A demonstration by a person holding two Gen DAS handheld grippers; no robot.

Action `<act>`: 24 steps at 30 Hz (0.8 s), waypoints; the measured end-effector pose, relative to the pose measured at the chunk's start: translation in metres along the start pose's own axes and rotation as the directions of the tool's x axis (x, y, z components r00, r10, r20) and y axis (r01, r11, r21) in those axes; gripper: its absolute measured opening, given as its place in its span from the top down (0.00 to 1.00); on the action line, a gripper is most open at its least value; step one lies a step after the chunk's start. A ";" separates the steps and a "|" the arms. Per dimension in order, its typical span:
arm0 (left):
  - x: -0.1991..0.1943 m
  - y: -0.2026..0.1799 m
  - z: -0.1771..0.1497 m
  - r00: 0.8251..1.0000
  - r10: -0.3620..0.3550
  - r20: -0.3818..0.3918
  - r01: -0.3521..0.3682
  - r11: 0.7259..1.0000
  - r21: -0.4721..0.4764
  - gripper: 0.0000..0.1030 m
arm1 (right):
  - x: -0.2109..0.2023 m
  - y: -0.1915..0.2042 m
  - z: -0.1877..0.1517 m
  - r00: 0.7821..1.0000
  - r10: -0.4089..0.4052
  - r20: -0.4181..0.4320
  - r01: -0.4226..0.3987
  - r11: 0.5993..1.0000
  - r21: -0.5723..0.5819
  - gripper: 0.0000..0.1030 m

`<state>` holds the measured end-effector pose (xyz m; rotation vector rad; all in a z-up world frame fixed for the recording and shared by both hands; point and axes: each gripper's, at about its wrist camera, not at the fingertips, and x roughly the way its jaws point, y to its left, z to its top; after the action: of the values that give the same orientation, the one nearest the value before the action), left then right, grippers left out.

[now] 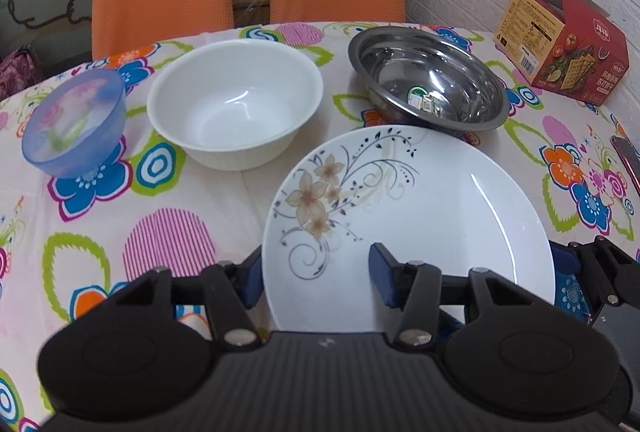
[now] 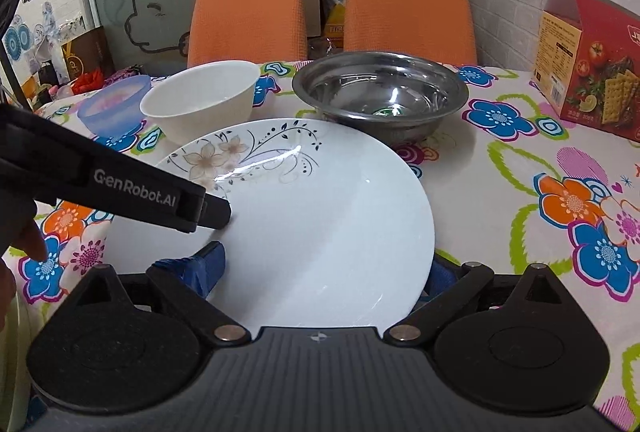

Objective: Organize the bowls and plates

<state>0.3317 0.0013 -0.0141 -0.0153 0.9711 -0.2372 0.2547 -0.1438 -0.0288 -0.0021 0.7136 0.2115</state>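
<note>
White plate (image 1: 420, 216) caught at its near rim by both grippers, at the table's (image 1: 200, 192) near edge.

Left gripper (image 1: 316, 276) and right gripper (image 2: 324, 272) each straddle the rim, one finger over, one under; whether they pinch it I cannot tell. White bowl (image 1: 236, 100), steel bowl (image 1: 428, 76) and blue bowl (image 1: 74, 120) stand behind, unstacked. Stacking seems barely begun; next likely needs a level lift of the plate.
</note>
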 end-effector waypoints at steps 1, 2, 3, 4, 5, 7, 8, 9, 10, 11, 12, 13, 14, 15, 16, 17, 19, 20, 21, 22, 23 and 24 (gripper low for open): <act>-0.002 -0.001 -0.001 1.000 0.003 0.004 -0.003 1.000 0.008 0.51 | -0.002 0.000 -0.001 1.000 0.004 0.005 -0.004 1.000 0.012 0.15; -0.005 -0.001 -0.002 1.000 0.004 0.010 -0.004 1.000 0.014 0.51 | -0.005 0.000 -0.002 1.000 0.009 0.014 -0.009 1.000 0.017 0.15; -0.007 -0.001 -0.002 1.000 0.002 0.014 -0.002 1.000 0.015 0.51 | -0.008 0.000 -0.002 1.000 0.012 0.027 -0.013 1.000 0.019 0.15; -0.010 -0.001 -0.002 1.000 -0.003 0.018 0.003 1.000 0.015 0.51 | -0.011 0.001 -0.001 0.999 0.010 0.037 -0.011 1.000 0.019 0.15; -0.013 -0.002 -0.003 1.000 -0.006 0.024 0.005 1.000 0.019 0.51 | -0.013 0.003 -0.001 0.999 0.002 0.044 -0.003 1.000 0.016 0.15; -0.019 -0.003 -0.005 0.999 -0.005 0.042 0.004 1.000 0.031 0.51 | -0.016 0.004 -0.001 0.998 -0.004 0.059 0.004 1.000 0.012 0.15; -0.021 -0.003 -0.006 0.999 -0.003 0.044 0.002 0.999 0.032 0.51 | -0.017 0.004 -0.001 0.998 0.000 0.061 -0.001 1.000 0.015 0.15; -0.023 -0.003 -0.008 0.999 -0.001 0.048 -0.001 0.999 0.036 0.51 | -0.018 0.004 -0.002 0.998 0.005 0.065 -0.006 1.000 0.021 0.15; -0.026 -0.003 -0.010 0.998 0.002 0.056 -0.004 0.999 0.040 0.51 | -0.019 0.005 -0.002 0.998 0.006 0.070 -0.007 1.000 0.023 0.15; -0.029 -0.003 -0.012 0.998 0.006 0.062 -0.008 0.999 0.040 0.51 | -0.021 0.006 -0.003 0.997 0.007 0.075 -0.009 1.000 0.024 0.15; -0.033 -0.003 -0.014 0.997 0.009 0.070 -0.012 0.999 0.041 0.51 | -0.024 0.008 -0.004 0.996 0.008 0.083 -0.010 1.000 0.021 0.15; -0.038 -0.003 -0.016 0.997 0.013 0.082 -0.017 0.999 0.044 0.51 | -0.027 0.010 -0.005 0.996 0.008 0.090 -0.010 1.000 0.016 0.15; -0.043 -0.002 -0.018 0.996 0.017 0.091 -0.021 0.999 0.042 0.51 | -0.031 0.012 -0.005 0.995 0.012 0.097 -0.013 1.000 0.016 0.15; -0.048 -0.001 -0.019 0.995 0.021 0.100 -0.025 0.999 0.039 0.51 | -0.034 0.014 -0.005 0.994 0.017 0.106 -0.019 1.000 0.017 0.15; -0.054 0.001 -0.021 0.994 0.024 0.110 -0.029 0.999 0.037 0.51 | -0.038 0.017 -0.005 0.993 0.021 0.113 -0.022 1.000 0.014 0.15; -0.060 0.003 -0.024 0.992 0.028 0.119 -0.032 0.999 0.036 0.51 | -0.041 0.021 -0.004 0.992 0.023 0.121 -0.024 1.000 0.006 0.15; -0.073 0.007 -0.030 0.991 0.034 0.131 -0.037 0.999 0.024 0.51 | -0.049 0.028 -0.004 0.990 0.037 0.133 -0.036 0.999 -0.004 0.15; -0.080 0.010 -0.035 0.990 0.039 0.137 -0.041 0.999 0.017 0.51 | -0.053 0.033 -0.005 0.990 0.044 0.137 -0.044 0.999 -0.007 0.15; -0.087 0.013 -0.040 0.989 0.044 0.143 -0.046 0.999 0.009 0.51 | -0.058 0.038 -0.005 0.989 0.054 0.141 -0.053 0.999 -0.013 0.15; -0.095 0.017 -0.046 0.988 0.051 0.148 -0.051 0.999 0.000 0.51 | -0.063 0.044 -0.006 0.987 0.064 0.144 -0.062 0.998 -0.021 0.15; -0.103 0.022 -0.052 0.987 0.057 0.152 -0.057 0.998 -0.009 0.51 | -0.067 0.050 -0.008 0.986 0.073 0.147 -0.070 0.997 -0.030 0.15; -0.111 0.027 -0.058 0.986 0.064 0.156 -0.062 0.998 -0.020 0.51 | -0.071 0.058 -0.011 0.985 0.085 0.150 -0.080 0.996 -0.042 0.15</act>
<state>0.2288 0.0559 0.0404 -0.0165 0.8151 -0.1678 0.1836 -0.1015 0.0133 0.0097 0.5591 0.3006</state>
